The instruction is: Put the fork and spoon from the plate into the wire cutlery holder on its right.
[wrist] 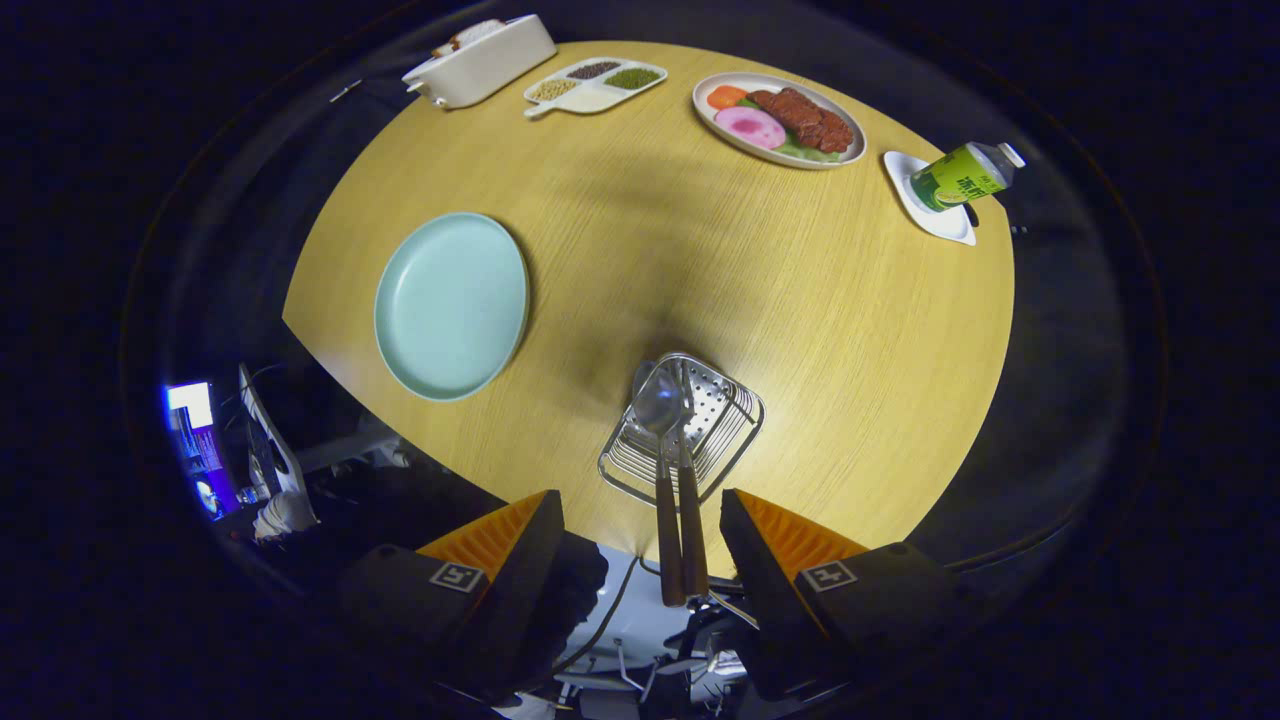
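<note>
Between the spread fingers of the gripper (640,540), just ahead: wire cutlery holder (682,428) on the wooden table (800,320), with spoon (660,440) and fork (688,470) both lying in it, wooden handles jutting back toward the fingers. Claw released, gripping nothing, handles free in the gap and touched by neither finger. Pale green plate (452,305) off to the holder's left, bare of cutlery; task judged essentially complete, nothing left but to back away.
</note>
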Demonstrator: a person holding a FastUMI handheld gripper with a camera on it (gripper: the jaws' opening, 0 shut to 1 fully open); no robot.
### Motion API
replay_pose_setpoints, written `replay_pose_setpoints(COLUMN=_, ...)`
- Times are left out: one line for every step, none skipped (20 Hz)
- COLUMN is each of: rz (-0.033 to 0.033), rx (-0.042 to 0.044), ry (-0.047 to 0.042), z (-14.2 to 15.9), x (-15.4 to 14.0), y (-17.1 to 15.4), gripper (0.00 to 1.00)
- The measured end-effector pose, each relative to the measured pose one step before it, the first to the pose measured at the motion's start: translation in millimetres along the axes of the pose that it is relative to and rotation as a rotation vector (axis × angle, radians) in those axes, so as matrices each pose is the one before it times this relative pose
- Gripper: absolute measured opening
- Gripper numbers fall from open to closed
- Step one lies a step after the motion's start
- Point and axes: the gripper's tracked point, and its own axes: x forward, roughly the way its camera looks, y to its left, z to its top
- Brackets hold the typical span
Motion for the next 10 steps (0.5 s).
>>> replay_pose_setpoints(rz=-0.0024, rx=0.00809, ry=-0.07412, z=5.38, x=-7.98, y=2.87, gripper=0.97)
replay_pose_setpoints(rz=-0.01169, rx=0.00954, ry=-0.07079, z=4.9, x=-7.77, y=2.78, gripper=0.97)
replay_pose_setpoints(rz=-0.02111, rx=0.00828, ry=-0.07025, z=4.64, x=-8.39, y=0.31, gripper=0.97)
replay_pose_setpoints(rz=-0.02201, rx=0.00666, ry=-0.06986, z=2.89, x=-9.2, y=-0.94, gripper=0.97)
replay_pose_setpoints(rz=-0.02221, rx=0.00792, ry=-0.06718, z=6.23, x=-8.89, y=-1.09, gripper=0.97)
replay_pose_setpoints(rz=-0.02099, rx=0.00892, ry=-0.06642, z=8.6, x=-8.61, y=-0.9, gripper=0.97)
replay_pose_setpoints(rz=-0.03121, rx=0.01113, ry=-0.06707, z=10.05, x=-6.79, y=-3.99, gripper=0.97)
replay_pose_setpoints(rz=-0.02774, rx=0.01087, ry=-0.06704, z=8.63, x=-8.27, y=-4.89, gripper=0.97)
replay_pose_setpoints(rz=-0.02487, rx=0.01199, ry=-0.06274, z=9.59, x=-8.17, y=-5.15, gripper=0.99)
replay_pose_setpoints(rz=-0.0187, rx=0.01092, ry=-0.0639, z=8.88, x=-12.44, y=-1.32, gripper=0.99)
